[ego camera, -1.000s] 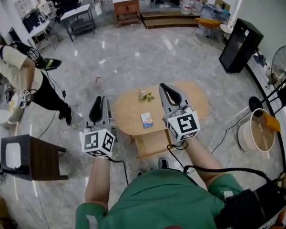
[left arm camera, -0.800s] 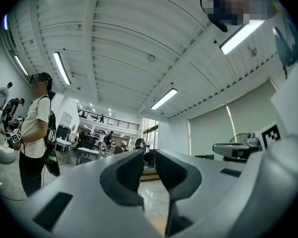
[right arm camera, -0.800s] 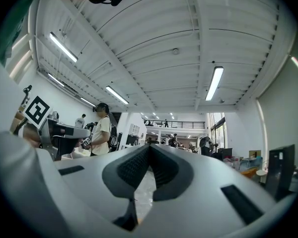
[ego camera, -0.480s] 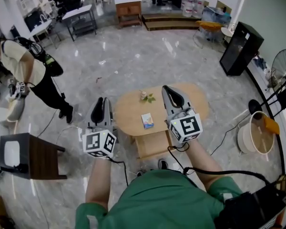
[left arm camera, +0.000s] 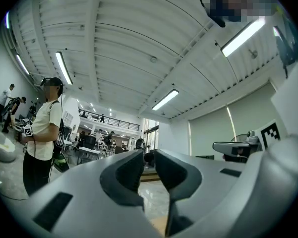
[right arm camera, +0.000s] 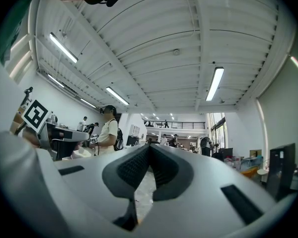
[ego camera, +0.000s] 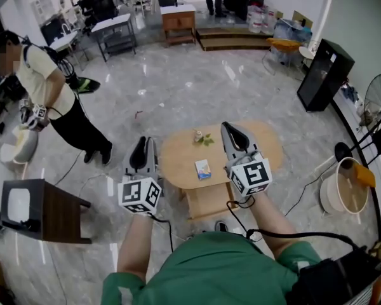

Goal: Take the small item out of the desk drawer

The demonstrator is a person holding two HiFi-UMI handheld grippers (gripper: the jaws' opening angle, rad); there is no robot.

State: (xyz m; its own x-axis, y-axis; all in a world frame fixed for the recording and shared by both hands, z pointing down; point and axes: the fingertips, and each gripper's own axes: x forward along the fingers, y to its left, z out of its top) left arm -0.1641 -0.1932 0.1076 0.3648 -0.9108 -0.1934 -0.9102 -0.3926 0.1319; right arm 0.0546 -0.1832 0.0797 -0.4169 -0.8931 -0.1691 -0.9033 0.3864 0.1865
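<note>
Tools hovered empty above oval wooden table (ego camera: 178, 150), right tool (ego camera: 229, 128) clenched, left tool (ego camera: 141, 141) barely parted; small blue box (ego camera: 203, 169) lay atop.

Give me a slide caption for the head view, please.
Person in a green shirt holds left claw and right claw near a low oval wooden table bearing a small box.

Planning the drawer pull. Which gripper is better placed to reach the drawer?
Right, probably: the right gripper hangs over the table, nearer the drawer; the left gripper is off its left edge, over the floor.
</note>
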